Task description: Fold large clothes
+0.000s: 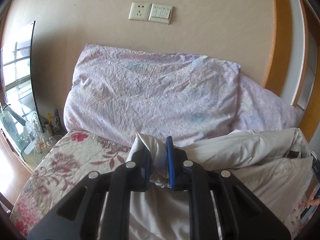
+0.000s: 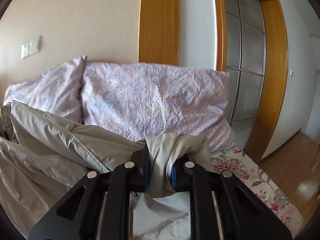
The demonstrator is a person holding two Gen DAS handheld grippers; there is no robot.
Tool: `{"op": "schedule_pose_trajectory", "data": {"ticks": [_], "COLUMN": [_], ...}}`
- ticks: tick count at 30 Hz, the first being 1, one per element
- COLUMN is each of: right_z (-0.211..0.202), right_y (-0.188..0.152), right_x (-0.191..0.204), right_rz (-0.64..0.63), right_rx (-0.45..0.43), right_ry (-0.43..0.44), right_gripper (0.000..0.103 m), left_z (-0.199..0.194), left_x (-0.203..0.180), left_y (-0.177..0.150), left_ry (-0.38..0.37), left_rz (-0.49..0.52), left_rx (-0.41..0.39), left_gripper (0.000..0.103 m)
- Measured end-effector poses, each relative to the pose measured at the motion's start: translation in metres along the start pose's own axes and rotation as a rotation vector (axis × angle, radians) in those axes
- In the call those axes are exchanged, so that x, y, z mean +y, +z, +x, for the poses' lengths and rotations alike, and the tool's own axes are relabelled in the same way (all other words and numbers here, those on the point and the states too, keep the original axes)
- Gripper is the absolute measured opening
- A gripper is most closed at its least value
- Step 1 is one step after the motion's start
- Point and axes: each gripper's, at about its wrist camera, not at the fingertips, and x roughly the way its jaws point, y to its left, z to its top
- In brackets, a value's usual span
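A large pale grey garment (image 1: 250, 160) lies bunched over the flowered bed (image 1: 66, 160). My left gripper (image 1: 158, 158) is shut on one bunched edge of it, the cloth pinched between the blue pads and held above the bed. In the right wrist view the same grey garment (image 2: 60, 140) spreads in folds to the left, and my right gripper (image 2: 160, 162) is shut on another thick bunch of its edge, which bulges up over the fingers. Below both grippers the garment hangs down in a white-lined sheet (image 2: 160, 216).
Two lilac pillows (image 1: 152, 96) (image 2: 156, 100) lean on the wall at the bed's head. A glass cabinet with a screen (image 1: 18, 92) stands at the left. A wooden door frame (image 2: 274, 80) and wood floor (image 2: 290, 156) lie to the right. A hand (image 1: 315, 202) shows at the right edge.
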Motion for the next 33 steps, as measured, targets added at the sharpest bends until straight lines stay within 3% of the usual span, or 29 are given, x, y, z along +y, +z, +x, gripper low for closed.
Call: {"op": "schedule_pose_trajectory", "data": {"ticks": [6,8,10,11,12,13,14,16,18,23,28,33], "right_z": [0.090,0.109,0.117,0.115,0.108,0.102,0.087,0.072,0.065,0.073,0.110,0.139], "right_y": [-0.006,-0.010,-0.011,-0.011,-0.009,-0.007,-0.005,-0.001,-0.002,-0.029,-0.052,-0.063], "right_x": [0.010,0.009,0.009,0.007,0.005,0.004,0.003,0.005,0.015,0.051,0.066,0.068], "right_rz": [0.094,0.137,0.173,0.189,0.198,0.195,0.182,0.146,0.084,-0.114,-0.160,-0.132], "right_rx": [0.158,0.217,0.232,0.213,0.177,0.137,0.064,0.009,0.069,0.256,0.394,0.430], "right_ry": [-0.008,0.025,0.065,0.089,0.104,0.105,0.096,0.110,0.163,0.158,0.060,-0.011], "right_gripper": [0.019,0.037,0.051,0.063,0.071,0.089,0.095,0.095,0.095,0.092,0.089,0.090], "left_z": [0.082,0.101,0.112,0.112,0.108,0.101,0.094,0.083,0.068,0.059,0.097,0.130], "left_x": [0.003,0.004,0.006,0.007,0.007,0.008,0.007,0.005,0.000,-0.026,-0.052,-0.049], "left_y": [-0.002,-0.006,-0.010,-0.011,-0.011,-0.010,-0.008,-0.005,-0.009,-0.030,-0.056,-0.066], "left_ry": [0.037,0.053,0.062,0.070,0.070,0.060,0.040,0.013,-0.006,0.011,0.171,0.267], "left_rz": [-0.039,-0.062,-0.083,-0.087,-0.086,-0.081,-0.070,-0.048,-0.013,0.133,0.291,0.276], "left_rx": [0.056,0.075,0.086,0.075,0.057,0.032,0.017,0.016,0.015,0.044,0.115,0.135], "left_gripper": [0.018,0.025,0.048,0.073,0.086,0.088,0.090,0.094,0.099,0.101,0.101,0.101]}}
